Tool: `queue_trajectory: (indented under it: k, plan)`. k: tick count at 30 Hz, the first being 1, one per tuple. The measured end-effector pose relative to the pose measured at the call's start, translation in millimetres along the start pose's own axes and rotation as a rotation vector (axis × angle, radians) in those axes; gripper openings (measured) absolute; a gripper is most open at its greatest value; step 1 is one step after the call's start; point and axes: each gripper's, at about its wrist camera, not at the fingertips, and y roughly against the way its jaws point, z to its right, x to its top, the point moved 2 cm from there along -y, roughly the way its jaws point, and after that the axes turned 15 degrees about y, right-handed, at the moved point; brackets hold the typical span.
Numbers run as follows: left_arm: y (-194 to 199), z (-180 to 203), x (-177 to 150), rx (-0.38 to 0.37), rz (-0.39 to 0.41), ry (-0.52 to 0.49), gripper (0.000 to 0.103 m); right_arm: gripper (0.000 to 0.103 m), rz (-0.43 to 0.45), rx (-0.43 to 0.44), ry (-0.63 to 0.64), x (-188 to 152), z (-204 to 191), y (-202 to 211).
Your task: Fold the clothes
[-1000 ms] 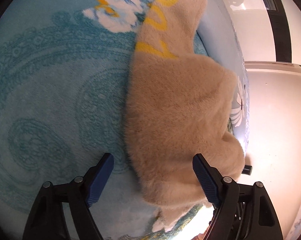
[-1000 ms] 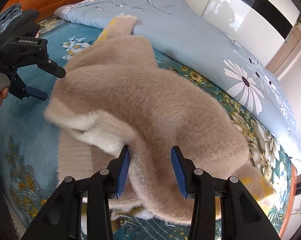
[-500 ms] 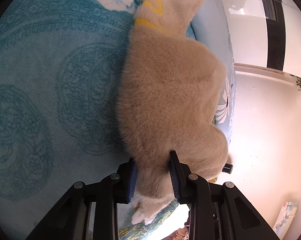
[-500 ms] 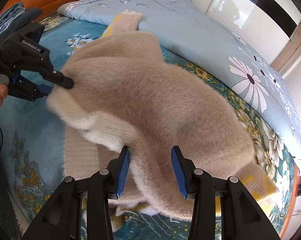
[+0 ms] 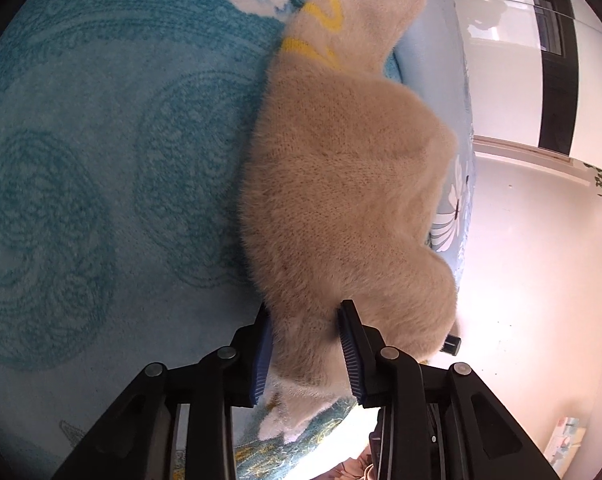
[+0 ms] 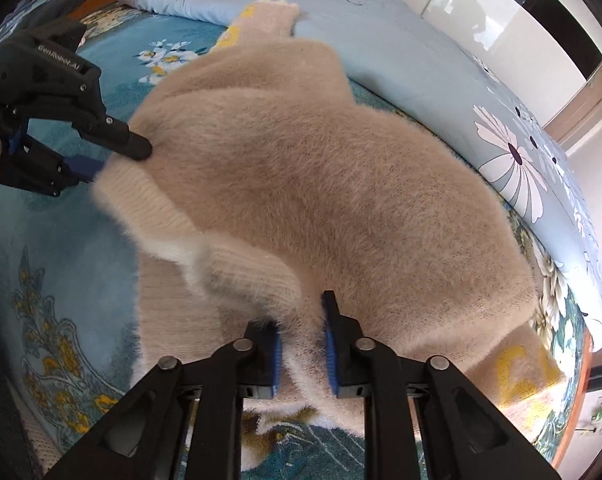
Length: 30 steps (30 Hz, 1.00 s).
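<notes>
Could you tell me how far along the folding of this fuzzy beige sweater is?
Early. Done so far: the beige sweater lies on the teal bedspread, ribbed hem lifted. In hand: the left gripper pinches one hem corner, its jaws easing slightly; the right gripper is closing on the hem near its other end. Left: the fold itself, since the body is still bunched and a yellow-patterned sleeve stays spread out.

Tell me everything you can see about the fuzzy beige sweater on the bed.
The sweater is a fluffy beige knit with ribbed edging, paler inside, and yellow markings near both far ends. It lies rumpled and partly doubled over on the teal patterned blanket, one end touching the light blue floral quilt. The left hand-held gripper pinches a ribbed edge; the right hand-held gripper is closing on a fold between its jaws.
</notes>
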Motion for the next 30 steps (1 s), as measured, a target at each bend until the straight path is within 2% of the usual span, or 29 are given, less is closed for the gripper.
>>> queue_trajectory:
  k: [4,6,8,13,15,18,24,27,30]
  plan:
    - [31,20,-11,-0.063,0.054,-0.074,0.039,0.013,0.108,-0.078,0.037,19,14,44]
    - [51,32,-21,-0.019,0.143,-0.167,0.041,0.013,0.167,-0.12,0.032,33,25,65]
    - [70,45,-30,0.028,0.231,-0.264,0.048,0.013,0.218,-0.154,-0.011,47,41,81]
    - [97,58,-63,0.203,0.43,-0.535,0.059,0.013,0.3,-0.144,-0.192,70,89,104]
    - [82,64,-57,0.298,0.487,-0.675,0.06,0.013,0.322,-0.142,-0.23,75,101,110]
    - [29,75,-21,0.448,0.56,-0.879,0.062,0.013,0.338,-0.134,-0.261,83,112,111]
    - [-38,95,6,0.706,0.626,-1.216,0.066,0.013,0.348,-0.105,-0.301,84,125,105]
    - [-55,104,15,0.79,0.651,-1.314,0.066,0.013,0.351,-0.095,-0.304,83,128,103]
    - [-66,113,15,0.827,0.644,-1.421,0.066,0.013,0.354,-0.086,-0.303,82,131,100]
